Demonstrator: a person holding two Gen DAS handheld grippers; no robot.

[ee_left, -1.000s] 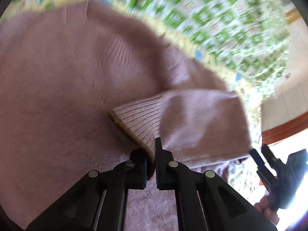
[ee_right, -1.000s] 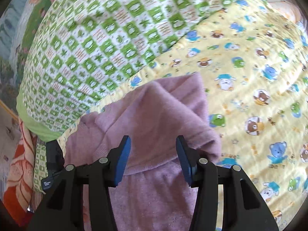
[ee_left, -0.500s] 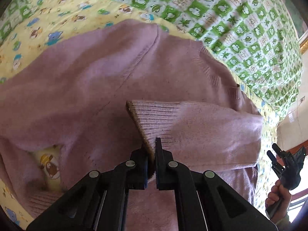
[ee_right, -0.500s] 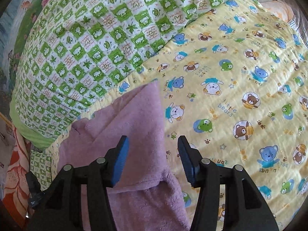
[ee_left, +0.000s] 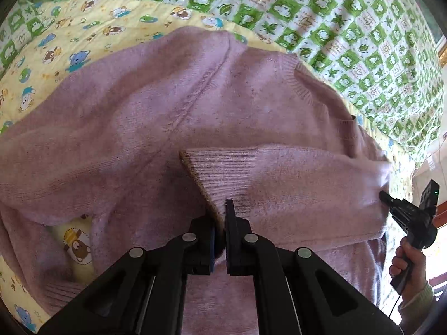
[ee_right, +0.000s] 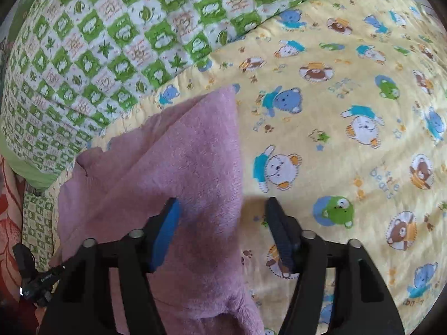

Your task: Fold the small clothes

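right gripper (ee_right: 220,223) drawn back, jaws spread, left gripper (ee_left: 220,223) jaws pinching ribbed cuff (ee_left: 212,173), fuzzy mauve sweater (ee_left: 139,128)

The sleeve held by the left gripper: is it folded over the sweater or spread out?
Folded over. The sleeve lies across the pink sweater body, its ribbed cuff pinched in the left gripper.

A yellow quilt (ee_right: 349,89) printed with cartoon bears covers the bed — beside it lies a green-and-white checked blanket (ee_right: 111,36) with leaf motifs, its plain green edge (ee_right: 30,173) showing, and a red floral cloth (ee_right: 9,217) at the far left.
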